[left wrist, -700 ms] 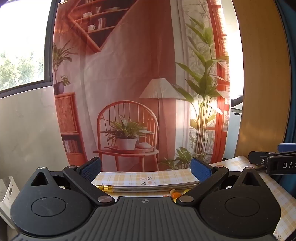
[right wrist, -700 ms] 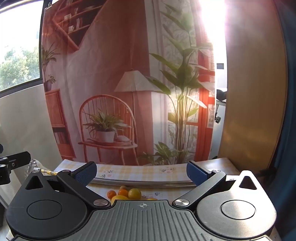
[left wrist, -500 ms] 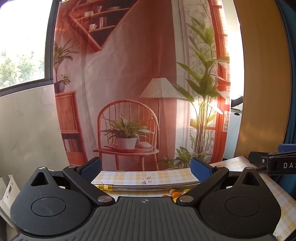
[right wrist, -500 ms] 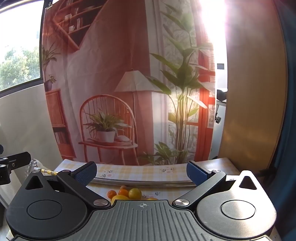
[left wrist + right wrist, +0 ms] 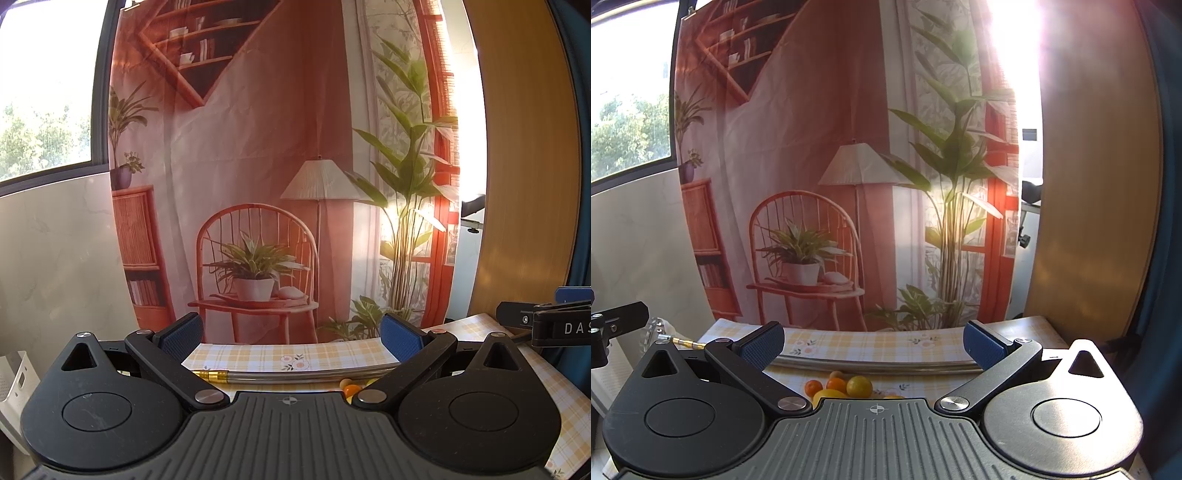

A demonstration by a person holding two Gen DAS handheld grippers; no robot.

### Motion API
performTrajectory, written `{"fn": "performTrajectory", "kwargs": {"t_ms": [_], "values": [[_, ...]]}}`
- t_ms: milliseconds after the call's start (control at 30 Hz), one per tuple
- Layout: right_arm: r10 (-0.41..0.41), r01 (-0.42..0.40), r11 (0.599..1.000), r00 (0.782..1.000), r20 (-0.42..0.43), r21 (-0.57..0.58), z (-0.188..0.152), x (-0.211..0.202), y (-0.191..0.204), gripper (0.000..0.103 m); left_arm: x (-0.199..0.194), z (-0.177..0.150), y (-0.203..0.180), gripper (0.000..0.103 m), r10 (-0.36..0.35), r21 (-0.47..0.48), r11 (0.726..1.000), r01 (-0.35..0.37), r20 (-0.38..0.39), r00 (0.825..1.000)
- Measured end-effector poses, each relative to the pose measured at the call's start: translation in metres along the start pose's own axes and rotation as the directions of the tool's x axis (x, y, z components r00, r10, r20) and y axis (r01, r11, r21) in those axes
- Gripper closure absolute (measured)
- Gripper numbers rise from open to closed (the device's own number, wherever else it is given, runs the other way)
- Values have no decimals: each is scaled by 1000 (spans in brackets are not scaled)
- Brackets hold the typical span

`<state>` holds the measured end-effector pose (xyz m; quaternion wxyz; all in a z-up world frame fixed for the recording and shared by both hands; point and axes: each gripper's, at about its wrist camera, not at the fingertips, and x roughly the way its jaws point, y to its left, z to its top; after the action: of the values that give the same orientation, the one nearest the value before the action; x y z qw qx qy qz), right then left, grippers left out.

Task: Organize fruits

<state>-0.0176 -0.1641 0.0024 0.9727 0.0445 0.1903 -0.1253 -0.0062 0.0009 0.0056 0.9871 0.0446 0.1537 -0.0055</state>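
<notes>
Right gripper (image 5: 873,341) spread above small round fruits (image 5: 846,386), left gripper (image 5: 291,334) spread

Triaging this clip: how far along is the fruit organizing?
Nothing looks done. The fruits sit loose in a small cluster on the checked tablecloth, in front of a metal rod. Nothing is in hand: the left gripper and right gripper are both open and empty, above the table. All picking and sorting is left; no container is visible.

Tablecloth (image 5: 871,347) yellow-white plaid, floral; fruits (image 5: 846,386) orange, yellow; fingers (image 5: 761,345) blue-padded.
</notes>
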Motion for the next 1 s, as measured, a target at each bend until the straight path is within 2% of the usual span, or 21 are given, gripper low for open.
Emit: {"fn": "performTrajectory", "kwargs": {"t_ms": [1000], "values": [[2, -2, 1000, 1000, 9, -3, 0, -4, 3, 0, -4, -4, 1, 0, 9, 3, 1000, -9, 13, 1000]]}}
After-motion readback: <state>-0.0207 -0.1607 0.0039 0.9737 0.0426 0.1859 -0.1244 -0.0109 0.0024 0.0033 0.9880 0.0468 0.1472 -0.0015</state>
